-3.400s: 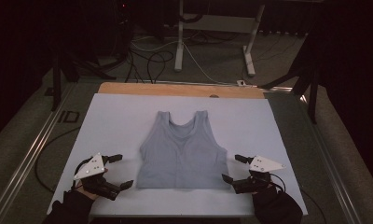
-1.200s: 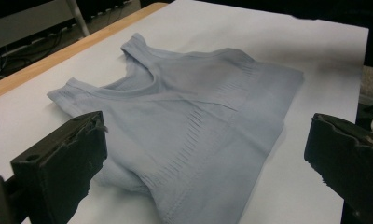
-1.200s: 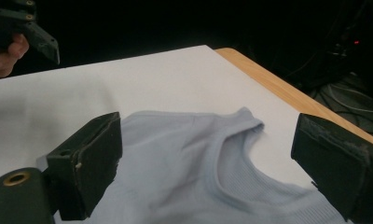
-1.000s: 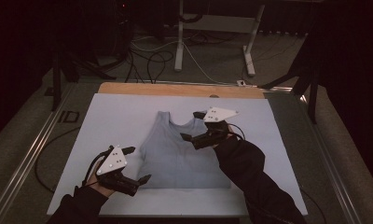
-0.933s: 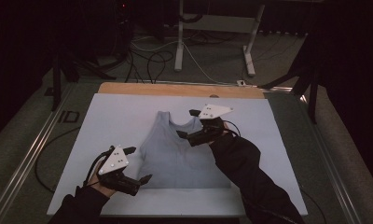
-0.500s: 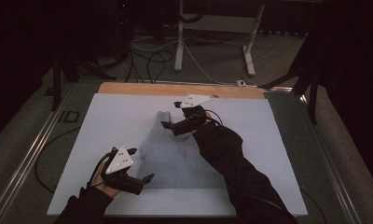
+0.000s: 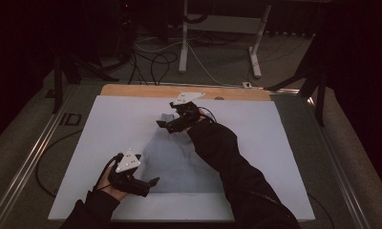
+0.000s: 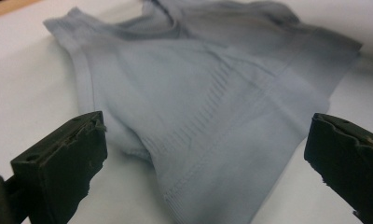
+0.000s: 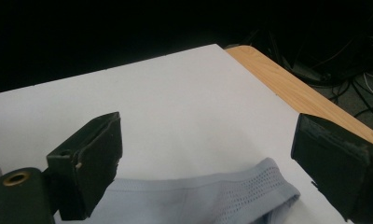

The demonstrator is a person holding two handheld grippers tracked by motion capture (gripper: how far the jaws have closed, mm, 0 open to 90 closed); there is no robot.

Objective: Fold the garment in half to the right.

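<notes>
Your left hand-held gripper (image 7: 153, 182) sits low at the near left of the table (image 7: 112, 124), jaws spread wide and gripping nothing, pointed at the bottom left corner of the pale blue tank top (image 7: 172, 160). In the left gripper view the garment (image 8: 212, 93) lies right between and beyond your two black jaws, its ribbed hem corner reaching down toward the camera, cloth rumpled and bunched at the far end. Now your right hand-held gripper (image 7: 161, 123) is stretched far across, up at the top of the garment, with your dark sleeve (image 7: 227, 162) lying diagonally over the right half of the cloth and hiding that whole side in the high view. In the right gripper view its jaws also stand wide apart, nothing pinched, and a strap edge of the tank top (image 9: 212, 196) with its small mesh holes lies just below and between them on the white table surface (image 9: 166, 102). Past that white sheet you've got the bare wooden edge (image 9: 287, 88) of the table running along the far side. Around you it's dark: a tangle of black cables (image 7: 151, 62) on the carpeted floor beyond the table, the white legs of a stand (image 7: 184, 43) planted behind it, a metal rail (image 7: 31, 157) running along the left side. The grey three-cornered plate (image 7: 187, 97) on top of your right gripper catches the light
</notes>
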